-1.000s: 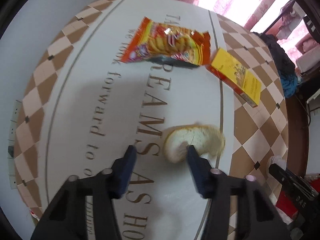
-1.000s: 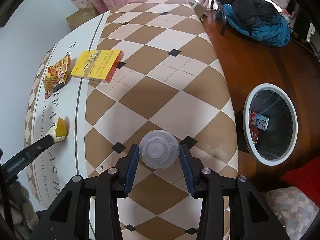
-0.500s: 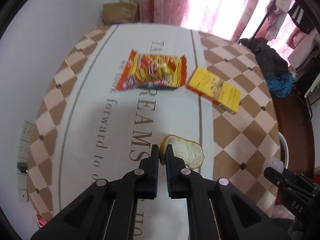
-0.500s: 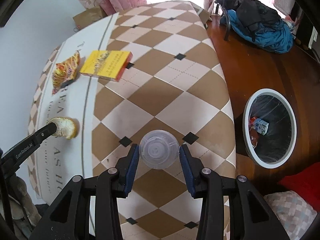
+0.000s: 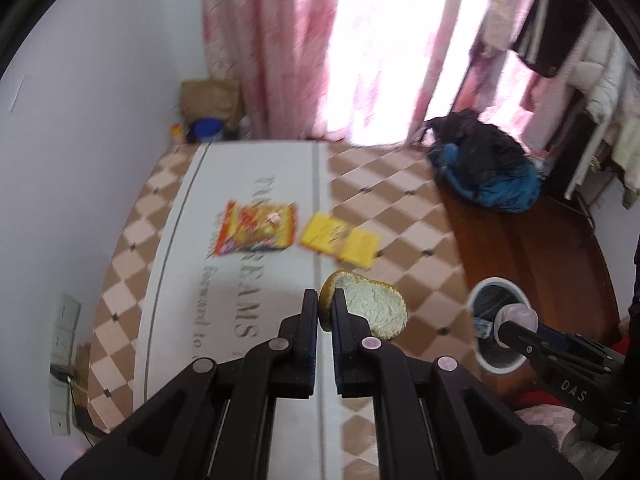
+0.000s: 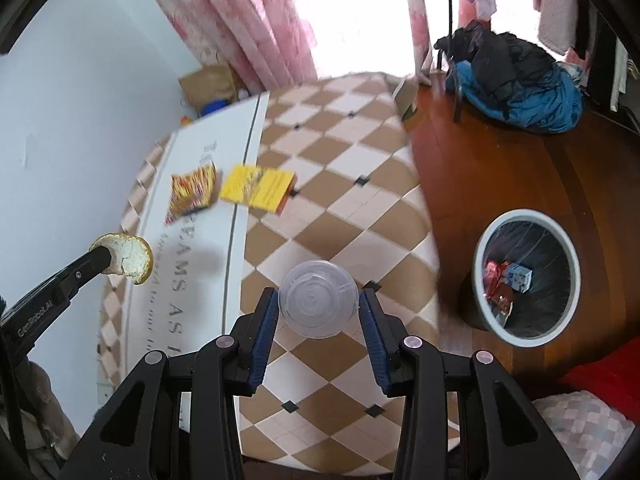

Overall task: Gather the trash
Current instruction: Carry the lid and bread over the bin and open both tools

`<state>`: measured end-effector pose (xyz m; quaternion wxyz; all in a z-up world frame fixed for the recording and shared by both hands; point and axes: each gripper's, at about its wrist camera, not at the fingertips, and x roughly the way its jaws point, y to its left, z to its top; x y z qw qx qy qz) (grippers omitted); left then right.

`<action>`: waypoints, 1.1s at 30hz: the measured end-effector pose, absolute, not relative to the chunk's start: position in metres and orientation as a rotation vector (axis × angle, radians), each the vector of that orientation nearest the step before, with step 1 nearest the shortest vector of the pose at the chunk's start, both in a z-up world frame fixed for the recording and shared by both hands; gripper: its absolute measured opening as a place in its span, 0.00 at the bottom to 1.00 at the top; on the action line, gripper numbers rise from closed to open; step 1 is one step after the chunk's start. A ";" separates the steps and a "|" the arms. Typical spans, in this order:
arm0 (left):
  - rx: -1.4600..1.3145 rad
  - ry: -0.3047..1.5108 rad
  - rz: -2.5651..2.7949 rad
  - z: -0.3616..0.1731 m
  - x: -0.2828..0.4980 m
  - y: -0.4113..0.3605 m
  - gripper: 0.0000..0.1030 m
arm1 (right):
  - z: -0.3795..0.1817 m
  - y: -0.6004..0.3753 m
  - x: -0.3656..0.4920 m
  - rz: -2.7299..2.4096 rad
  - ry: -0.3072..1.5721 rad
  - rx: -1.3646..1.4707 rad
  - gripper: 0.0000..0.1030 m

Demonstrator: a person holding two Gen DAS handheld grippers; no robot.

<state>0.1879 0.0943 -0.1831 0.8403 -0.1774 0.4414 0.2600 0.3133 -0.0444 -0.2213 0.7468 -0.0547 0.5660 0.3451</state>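
Low in the right wrist view, the right claw (image 6: pixel 319 312) grips a clear plastic cup (image 6: pixel 318 299) by its sides, held in the air above the bench (image 6: pixel 360 184). At the left edge of that frame the left claw (image 6: pixel 105 259) is clamped on the rim of an orange peel (image 6: pixel 130 258), pith side out, also lifted clear of the surface; the left wrist view shows the same peel (image 5: pixel 370 312) pinched between nearly closed fingers (image 5: pixel 309 312). Both pieces look ready for the bin (image 6: pixel 526 276), which stands on the wooden floor (image 6: pixel 500 176) at the right of the frame, beside the bench's edge, with a dark liner and some wrappers and a small carton already inside. To do it well, I'd carry each claw right over the bin's mouth before letting go: the cup is light and round and could bounce off the rim, and the peel is held by a thin edge, so a quick swing might shake it loose. Farther up the bench, a snack bag (image 6: pixel 192 192) and a yellow box (image 6: pixel 258 187) lie near each other at centre left, not yet collected. The bench wears a brown-and-cream checked cloth with a white lettered strip. Beyond are pink curtains (image 6: pixel 256 28), a bright window, and a heap of blue and black clothes (image 6: pixel 516 84) at upper right.
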 end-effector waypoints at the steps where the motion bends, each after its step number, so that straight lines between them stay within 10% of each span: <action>1: -0.369 0.923 0.536 -0.177 0.193 0.087 0.04 | -0.214 -0.051 0.316 0.750 1.226 -0.107 0.42; 18: -0.258 0.968 0.192 -0.186 0.363 -0.088 0.04 | -0.169 -0.253 0.418 0.497 1.142 0.052 0.42; 33: -0.258 1.288 0.136 -0.349 0.482 -0.142 0.04 | -0.354 -0.343 0.520 0.348 1.430 0.088 0.42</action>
